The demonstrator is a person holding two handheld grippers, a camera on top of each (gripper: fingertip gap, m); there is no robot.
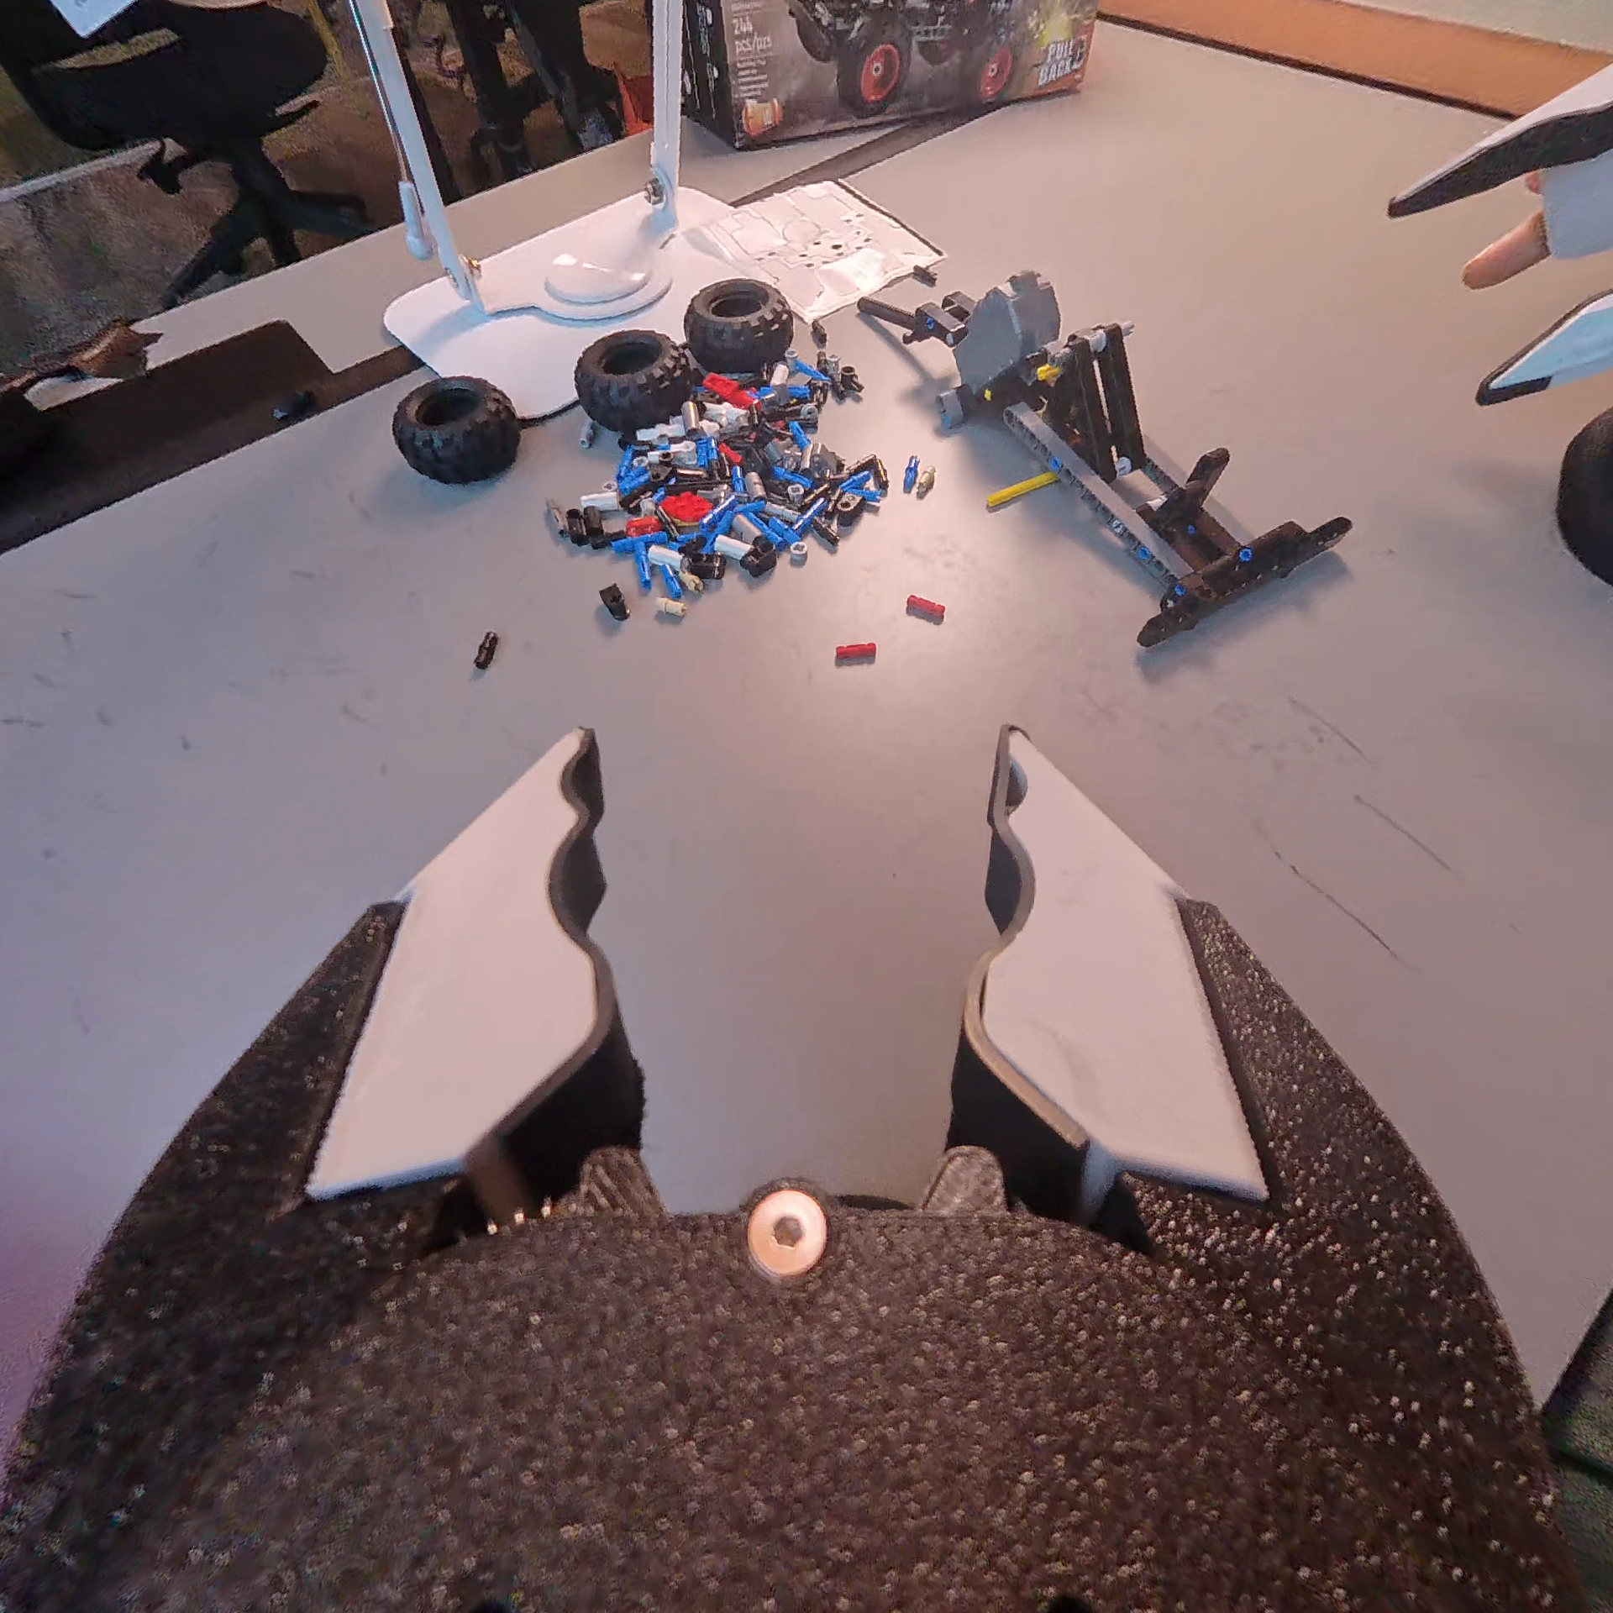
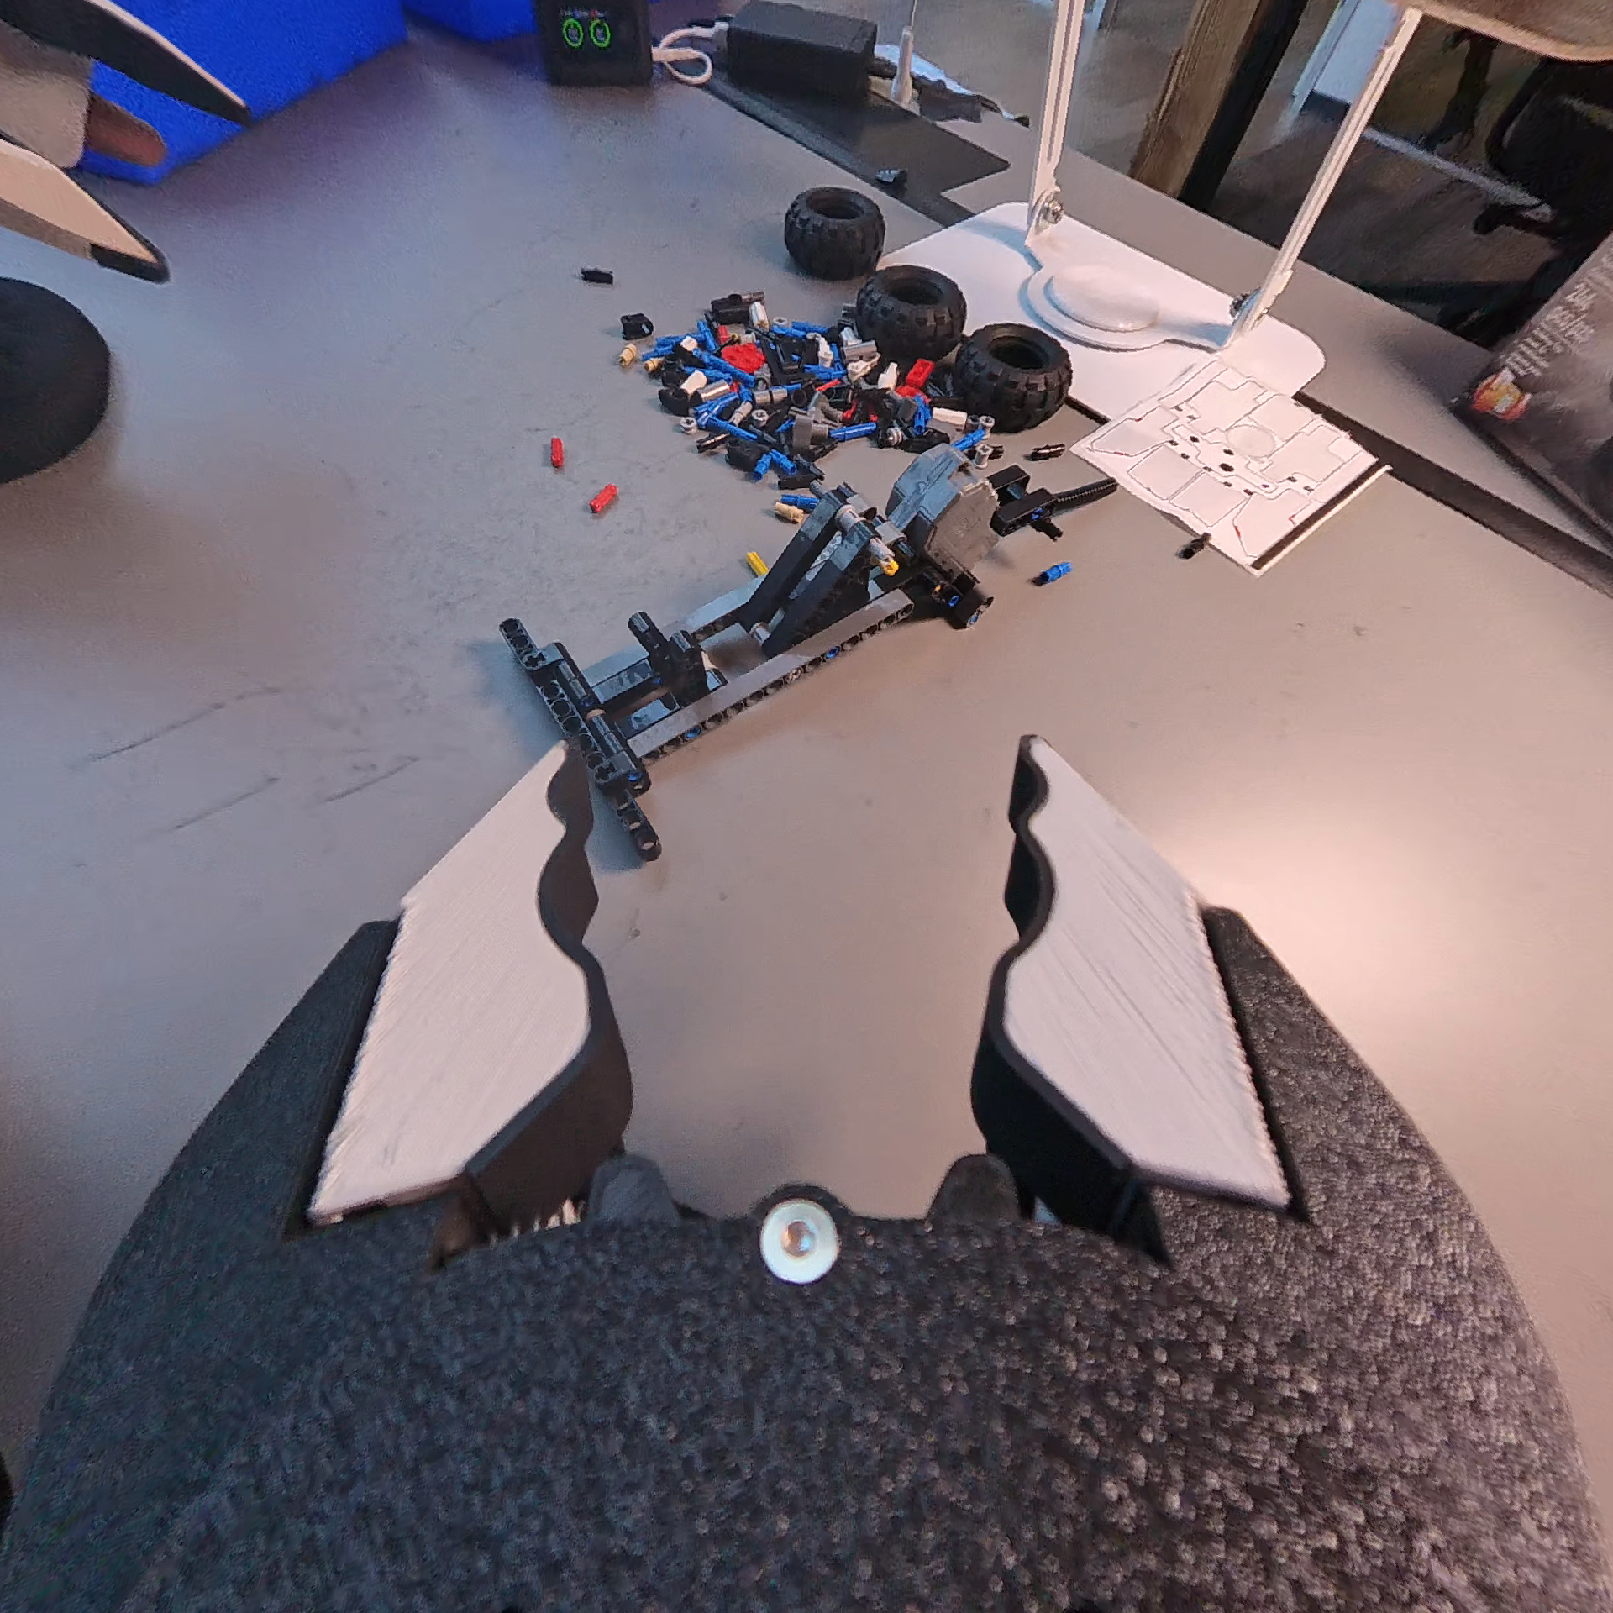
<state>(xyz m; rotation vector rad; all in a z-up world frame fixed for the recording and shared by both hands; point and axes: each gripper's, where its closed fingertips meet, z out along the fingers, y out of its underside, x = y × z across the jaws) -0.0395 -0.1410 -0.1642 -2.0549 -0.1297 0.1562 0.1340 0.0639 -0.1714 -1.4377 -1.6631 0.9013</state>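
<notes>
My left gripper is open and empty above the grey table, short of two loose red pins. A pile of small blue, black, red and grey toy building pieces lies beyond, with three black knobby tyres behind it. A part-built black and grey toy chassis lies to the right. My right gripper is open and empty; its left fingertip is just by the near cross beam of the chassis. The pile and tyres lie farther off.
A white lamp base stands behind the tyres, with a sticker sheet and a toy box beyond. A fourth black tyre is at the right edge. In the right wrist view a black device and blue cloth are at the back.
</notes>
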